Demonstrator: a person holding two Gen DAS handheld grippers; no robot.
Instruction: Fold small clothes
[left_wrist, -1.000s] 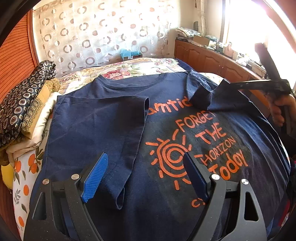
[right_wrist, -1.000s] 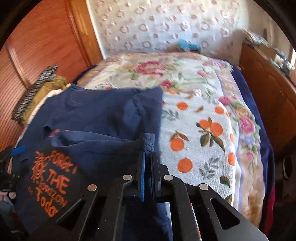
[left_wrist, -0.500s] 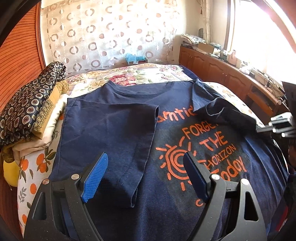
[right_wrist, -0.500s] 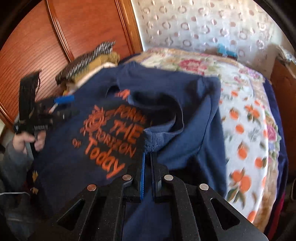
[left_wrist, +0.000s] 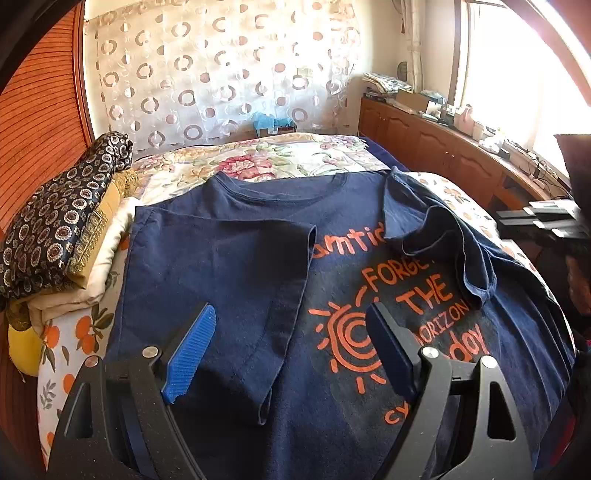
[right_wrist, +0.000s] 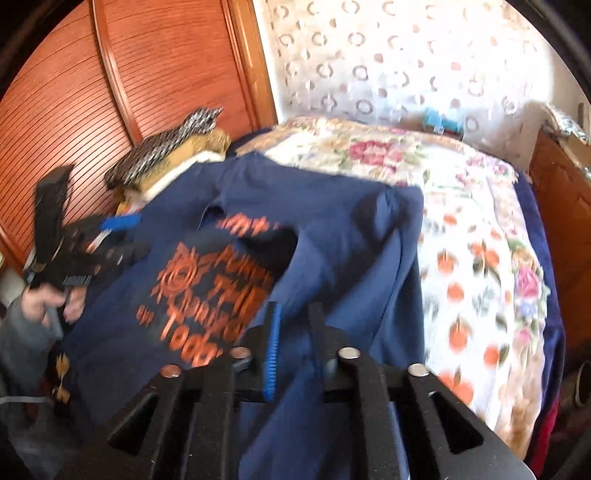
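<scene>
T-shirt: navy T-shirt (left_wrist: 236, 280) with orange print lies spread face up on the bed (left_wrist: 295, 158), collar toward the curtain (left_wrist: 221, 74).
Left side: sleeve and side panel folded in over the chest, its edge running down beside the sun print.
Right side: sleeve (left_wrist: 439, 236) lies rumpled across the top of the lettering — not flat.
Left tongs (left_wrist: 291, 350): released, jaws standing wide, hovering over the lower half of the shirt with nothing between them.
Right tongs (right_wrist: 293, 332): jaws opening; navy cloth sits between them, pads no longer pressing on it.
Clothes pile (left_wrist: 62, 225): folded patterned fabrics stacked on the bed just beside the shirt's left edge.
</scene>
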